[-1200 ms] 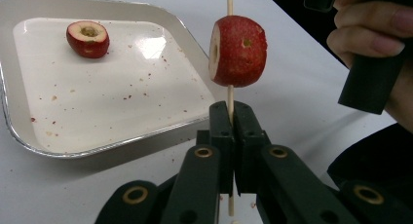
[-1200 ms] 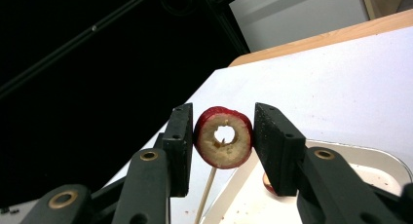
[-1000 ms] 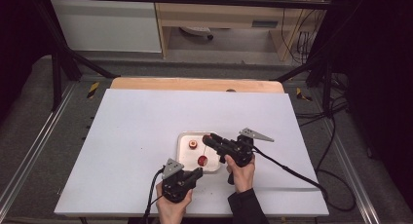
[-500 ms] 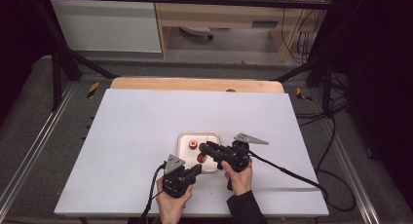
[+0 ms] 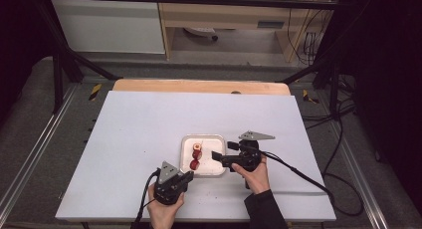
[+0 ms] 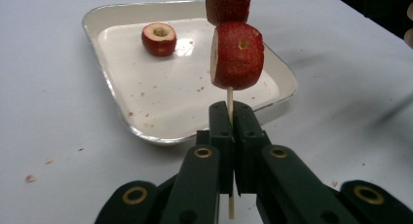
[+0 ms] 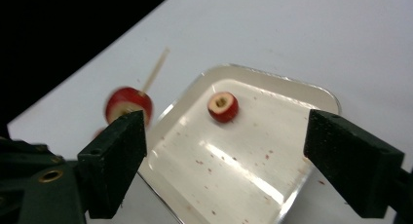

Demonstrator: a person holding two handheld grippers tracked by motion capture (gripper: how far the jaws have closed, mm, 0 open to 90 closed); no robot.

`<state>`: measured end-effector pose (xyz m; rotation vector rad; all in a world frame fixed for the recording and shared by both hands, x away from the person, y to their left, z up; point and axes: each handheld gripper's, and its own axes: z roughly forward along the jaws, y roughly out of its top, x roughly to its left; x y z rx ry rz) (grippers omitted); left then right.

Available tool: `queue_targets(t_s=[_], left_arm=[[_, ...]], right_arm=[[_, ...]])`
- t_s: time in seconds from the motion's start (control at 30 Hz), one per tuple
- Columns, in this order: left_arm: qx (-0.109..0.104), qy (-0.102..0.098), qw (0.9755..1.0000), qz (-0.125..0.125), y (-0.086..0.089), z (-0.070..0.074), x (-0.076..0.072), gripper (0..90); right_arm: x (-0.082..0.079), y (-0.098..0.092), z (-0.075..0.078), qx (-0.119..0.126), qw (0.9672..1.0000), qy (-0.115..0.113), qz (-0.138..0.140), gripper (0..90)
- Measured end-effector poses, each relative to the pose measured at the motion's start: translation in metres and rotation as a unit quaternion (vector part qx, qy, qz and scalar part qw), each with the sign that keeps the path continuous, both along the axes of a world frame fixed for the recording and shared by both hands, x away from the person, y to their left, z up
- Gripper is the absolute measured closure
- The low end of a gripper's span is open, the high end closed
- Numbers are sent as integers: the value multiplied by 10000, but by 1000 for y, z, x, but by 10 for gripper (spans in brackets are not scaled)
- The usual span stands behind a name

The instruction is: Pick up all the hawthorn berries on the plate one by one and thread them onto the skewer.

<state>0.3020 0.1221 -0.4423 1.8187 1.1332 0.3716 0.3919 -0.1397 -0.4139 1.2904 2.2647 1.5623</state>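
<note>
Skewer [image 6: 230, 100]: thin pale wooden stick, threaded through two glossy red, round-cut fruit pieces [image 6: 237, 55]; pinched upright in the left claw [image 6: 233, 131] at the near edge of the tray [image 5: 219, 169].

Right claw [image 7: 224, 160]: jaws just opened, now spread with nothing between them, over the tray's right side; earlier it reached toward the skewer.

Tray: shallow, white, round-cornered, juice-speckled, mid-table; holds one cored red fruit ring [image 7: 223, 106].

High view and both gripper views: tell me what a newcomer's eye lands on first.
The red fruit pieces threaded on a thin wooden skewer, which the left tongs clamp upright in front of the metal tray. Next, the lone cored red piece lying in that tray, with the right tongs gaping wide above it.
</note>
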Motion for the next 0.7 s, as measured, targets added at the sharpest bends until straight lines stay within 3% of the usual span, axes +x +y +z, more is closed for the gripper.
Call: queue_targets(t_s=[0.13, 0.33, 0.43, 0.7], left_arm=[[60, -23, 10000, 30, 11, 0, -1, 881], [104, 29, 9999, 72, 26, -3, -1, 881], [98, 58, 9999, 89, 30, -4, -1, 881], [96, 66, 9999, 73, 38, -4, -1, 881]], right_arm=[[6, 0, -3, -158, 9998, 88, 3, 103], [14, 1, 0, -690, 9975, 69, 154, 76], [17, 3, 3, -1047, 9942, 46, 238, 67], [24, 15, 10, -1591, 9857, 99, 551, 71]])
